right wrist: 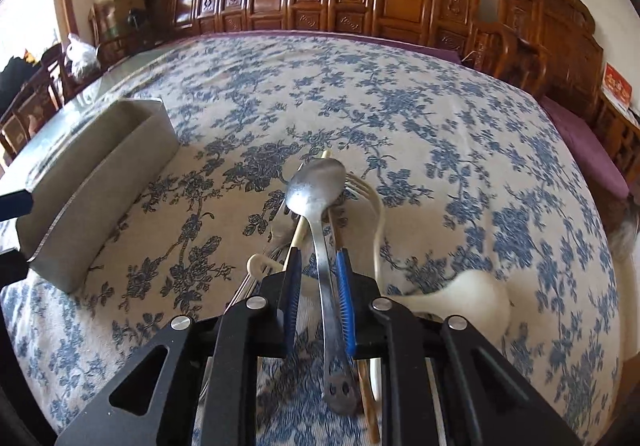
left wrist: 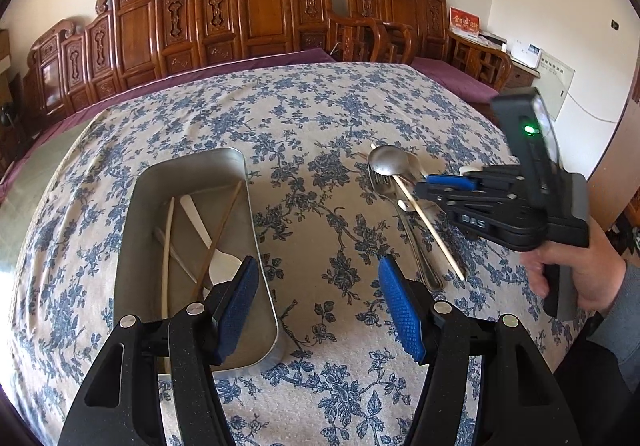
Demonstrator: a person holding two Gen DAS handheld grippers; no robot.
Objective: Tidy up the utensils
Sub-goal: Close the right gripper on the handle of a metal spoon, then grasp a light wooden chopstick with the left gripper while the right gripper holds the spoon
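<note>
**A:** Item one, the right gripper (right wrist: 318,258)?

**B:** Jaws narrowed about the handle of a metal spoon (right wrist: 316,189). The right-hand pad lies against the handle and cloth shows between the handle and the other pad, so it is not clamped. A person's hand (left wrist: 580,278) holds its grip.

**A:** Where is the spoon?

**B:** It lies on top of a small pile of utensils on the table, away from every edge. The bowl points toward the far edge and the handle runs back between the jaws.

**A:** What else is in the pile?

**B:** One metal fork (right wrist: 360,181) just right of the spoon's bowl, one pale chopstick (right wrist: 298,234) crossing beneath, and more metal handles under these. One white plastic spoon (right wrist: 472,294) lies beside the pile on the right.

**A:** Item two, the left gripper (left wrist: 318,270)?

**B:** Jaws wide apart with nothing between them. It hangs over the near right corner of the metal tray (left wrist: 256,205).

**A:** And the tray?

**B:** It sits left of the pile, toward the table's left edge. It holds a white chopstick (left wrist: 168,246), a brown chopstick (left wrist: 222,230) and a white plastic utensil (left wrist: 208,238), all overlapping.

**A:** Surface and surroundings?

**B:** A blue floral tablecloth (right wrist: 440,125) covers the table. Carved wooden seat backs (left wrist: 256,5) stand beyond the far edge.
</note>
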